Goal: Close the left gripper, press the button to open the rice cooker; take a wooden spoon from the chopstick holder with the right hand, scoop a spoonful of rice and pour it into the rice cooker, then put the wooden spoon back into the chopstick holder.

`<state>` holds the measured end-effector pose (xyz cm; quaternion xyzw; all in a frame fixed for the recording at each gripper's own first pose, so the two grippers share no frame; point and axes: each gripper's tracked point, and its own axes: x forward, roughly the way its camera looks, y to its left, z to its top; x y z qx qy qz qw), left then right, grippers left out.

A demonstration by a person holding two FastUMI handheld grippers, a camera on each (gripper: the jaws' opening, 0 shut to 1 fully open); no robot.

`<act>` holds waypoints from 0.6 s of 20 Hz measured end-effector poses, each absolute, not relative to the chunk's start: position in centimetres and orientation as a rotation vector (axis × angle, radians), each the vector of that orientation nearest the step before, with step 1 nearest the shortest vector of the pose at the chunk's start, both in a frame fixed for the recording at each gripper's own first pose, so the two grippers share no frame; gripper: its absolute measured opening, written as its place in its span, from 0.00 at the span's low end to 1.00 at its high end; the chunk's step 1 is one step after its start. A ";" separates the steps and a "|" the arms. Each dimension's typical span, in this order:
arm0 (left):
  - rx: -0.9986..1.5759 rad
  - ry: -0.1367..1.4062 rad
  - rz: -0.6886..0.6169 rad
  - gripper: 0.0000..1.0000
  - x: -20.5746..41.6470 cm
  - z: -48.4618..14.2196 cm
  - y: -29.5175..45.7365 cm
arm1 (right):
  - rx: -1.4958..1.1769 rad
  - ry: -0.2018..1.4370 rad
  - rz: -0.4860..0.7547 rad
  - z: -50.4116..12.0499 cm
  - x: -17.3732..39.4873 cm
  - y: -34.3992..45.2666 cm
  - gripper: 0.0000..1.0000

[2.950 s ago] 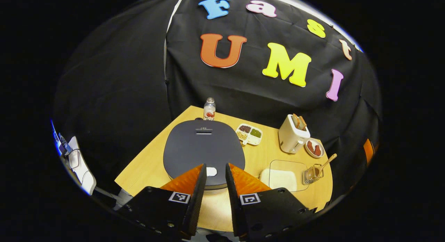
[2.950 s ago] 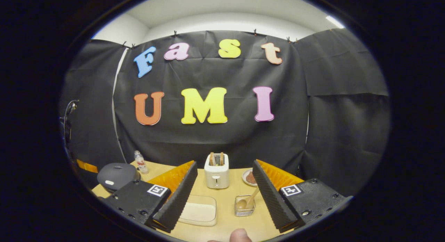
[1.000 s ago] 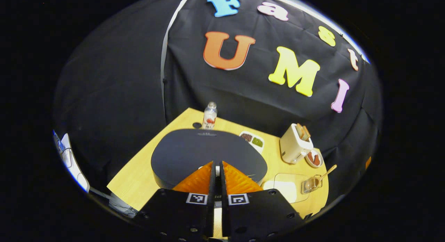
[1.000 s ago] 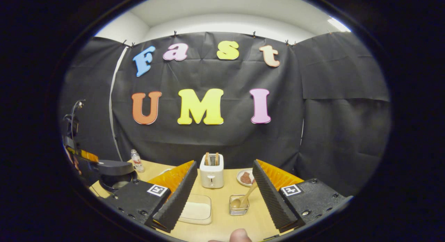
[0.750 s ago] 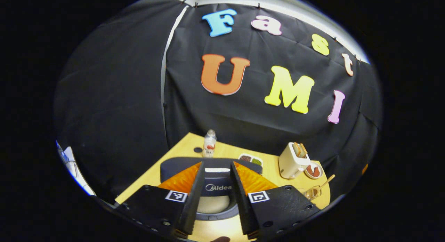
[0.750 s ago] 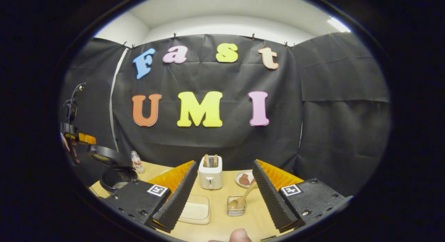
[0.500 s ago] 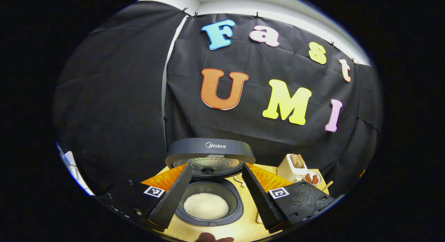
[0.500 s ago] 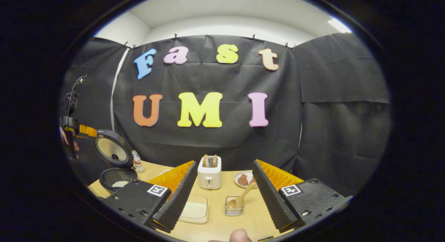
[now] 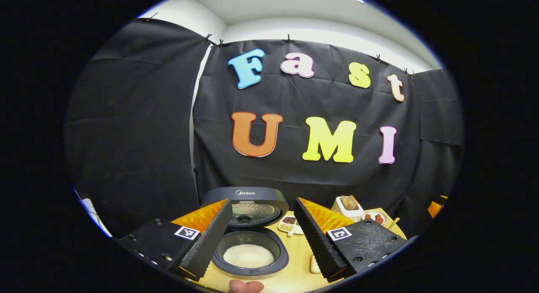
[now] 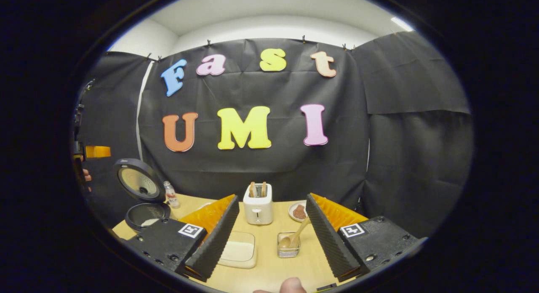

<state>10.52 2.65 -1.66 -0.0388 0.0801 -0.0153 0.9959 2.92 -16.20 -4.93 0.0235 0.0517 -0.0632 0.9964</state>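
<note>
The table (image 10: 269, 267) carries the rice cooker (image 9: 250, 255) at its left end, its dark lid (image 9: 245, 202) standing upright and white rice lying in the round pot. The left gripper (image 9: 263, 238) hovers above it, fingers spread wide. The right gripper (image 10: 269, 236), fingers also wide apart and empty, frames the clear chopstick holder (image 10: 288, 246), where the wooden spoon (image 10: 294, 237) leans.

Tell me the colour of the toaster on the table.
The toaster is white or cream, with two brown slices sticking up; clearest in the right gripper view.
</note>
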 end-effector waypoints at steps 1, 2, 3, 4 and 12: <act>-0.074 0.161 -0.026 0.94 10.1 -1.7 2.3 | 0.057 0.120 -0.113 -5.5 3.1 -16.3 1.00; -0.073 0.163 -0.029 0.94 9.7 -1.8 1.7 | 0.069 0.139 -0.106 -6.3 3.4 -16.8 1.00; -0.068 0.160 -0.038 0.94 9.5 -1.9 1.0 | 0.082 0.158 -0.103 -6.9 3.7 -17.3 1.00; -0.060 0.148 -0.046 0.94 9.3 -1.5 0.6 | 0.094 0.174 -0.099 -7.7 4.2 -17.8 1.00; -0.038 0.118 -0.078 0.94 10.2 -1.7 -4.4 | 0.167 0.305 -0.094 -15.2 10.4 -23.1 1.00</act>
